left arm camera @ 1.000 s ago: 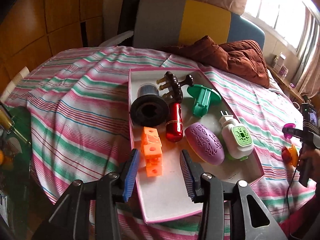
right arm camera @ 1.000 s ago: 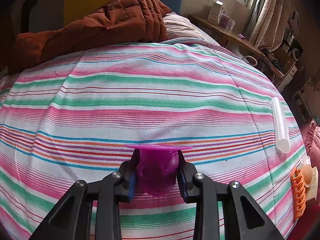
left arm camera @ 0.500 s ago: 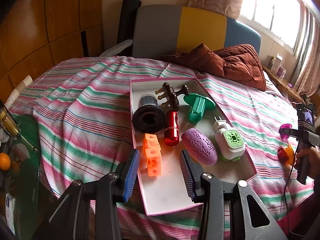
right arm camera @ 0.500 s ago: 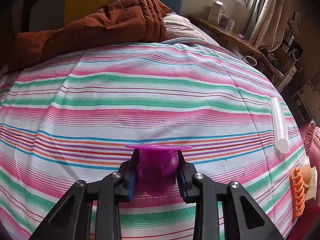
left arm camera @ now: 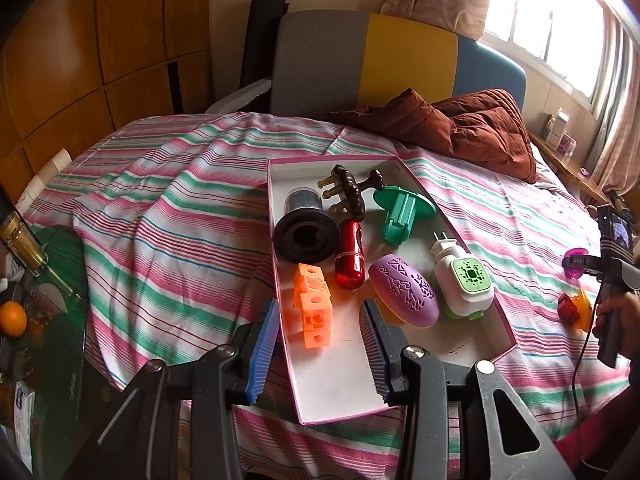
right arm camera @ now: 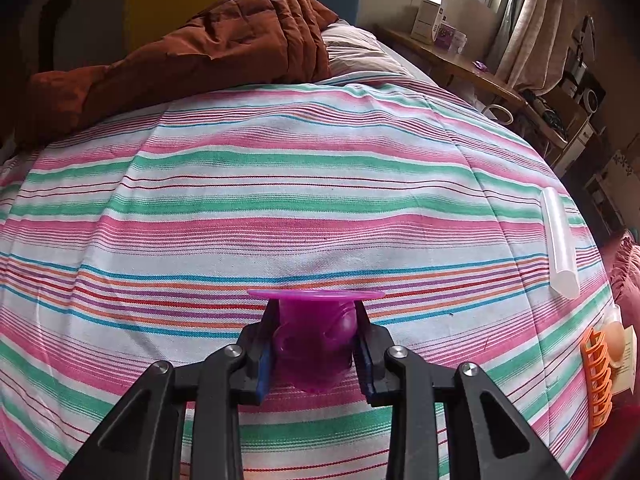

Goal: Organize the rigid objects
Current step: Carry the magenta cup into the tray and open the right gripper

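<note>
One slippery grip, one idle hand.
My right gripper (right arm camera: 314, 354) pinches the purple flanged piece (right arm camera: 316, 332); it may twist free before the tray (left arm camera: 340, 384). My left gripper (left arm camera: 320, 346) gapes empty.

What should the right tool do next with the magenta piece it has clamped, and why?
Probably carry it over to the white tray. The right tool is shut on the magenta flanged piece above bare striped bedspread, while the sorted things, such as the green flanged piece, already lie in the tray, whose near end is bare. The left tool hangs empty over that end.
</note>
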`<move>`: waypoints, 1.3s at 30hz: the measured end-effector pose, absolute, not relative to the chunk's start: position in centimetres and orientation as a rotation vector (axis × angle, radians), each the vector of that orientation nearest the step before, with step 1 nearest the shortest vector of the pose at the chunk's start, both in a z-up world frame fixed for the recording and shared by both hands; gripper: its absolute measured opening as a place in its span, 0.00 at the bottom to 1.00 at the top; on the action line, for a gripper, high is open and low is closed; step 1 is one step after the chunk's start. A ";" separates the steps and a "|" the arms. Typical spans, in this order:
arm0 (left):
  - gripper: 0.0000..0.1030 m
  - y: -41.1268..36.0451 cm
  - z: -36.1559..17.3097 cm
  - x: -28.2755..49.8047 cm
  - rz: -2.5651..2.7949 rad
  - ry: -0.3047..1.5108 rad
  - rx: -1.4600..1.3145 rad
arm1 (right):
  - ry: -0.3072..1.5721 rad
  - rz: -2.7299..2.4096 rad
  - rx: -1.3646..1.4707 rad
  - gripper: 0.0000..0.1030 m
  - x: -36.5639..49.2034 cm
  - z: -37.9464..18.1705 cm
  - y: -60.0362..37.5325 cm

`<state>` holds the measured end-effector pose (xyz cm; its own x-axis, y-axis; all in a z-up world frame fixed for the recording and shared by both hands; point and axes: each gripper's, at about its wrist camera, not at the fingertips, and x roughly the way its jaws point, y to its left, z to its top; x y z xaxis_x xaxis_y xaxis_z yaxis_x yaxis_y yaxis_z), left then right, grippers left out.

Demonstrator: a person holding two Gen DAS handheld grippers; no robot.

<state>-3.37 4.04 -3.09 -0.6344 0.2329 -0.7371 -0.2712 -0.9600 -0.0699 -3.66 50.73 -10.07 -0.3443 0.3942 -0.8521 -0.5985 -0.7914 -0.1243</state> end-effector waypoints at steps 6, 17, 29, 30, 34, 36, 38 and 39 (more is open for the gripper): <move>0.41 3.6 -3.3 -3.4 2.616 0.056 -1.171 | 0.372 2.188 -1.261 0.31 -3.2 -9.1 50.6; 0.41 2.8 -4.1 -3.5 2.610 0.013 -1.187 | 0.367 2.566 -1.213 0.31 -2.7 -2.9 43.0; 0.41 0.4 -4.2 -3.4 2.653 -0.040 -1.194 | 0.159 3.047 -1.434 0.31 -4.8 -0.5 23.2; 0.41 0.2 -4.3 -3.4 2.656 -0.044 -1.195 | 0.141 3.071 -1.465 0.31 -5.0 -0.7 21.6; 0.41 -0.6 -4.4 -3.4 2.669 -0.067 -1.202 | 0.042 3.124 -1.547 0.31 -5.9 -1.8 16.7; 0.41 -1.0 -4.6 -3.5 2.670 -0.078 -1.210 | 0.002 3.119 -1.584 0.31 -6.4 -2.6 15.2; 0.41 -1.2 -4.8 -3.6 2.671 -0.083 -1.217 | -0.031 3.101 -1.612 0.31 -6.8 -3.6 14.1; 0.41 -1.3 -4.9 -3.6 2.670 -0.086 -1.221 | -0.030 3.095 -1.636 0.31 -7.1 -4.1 13.7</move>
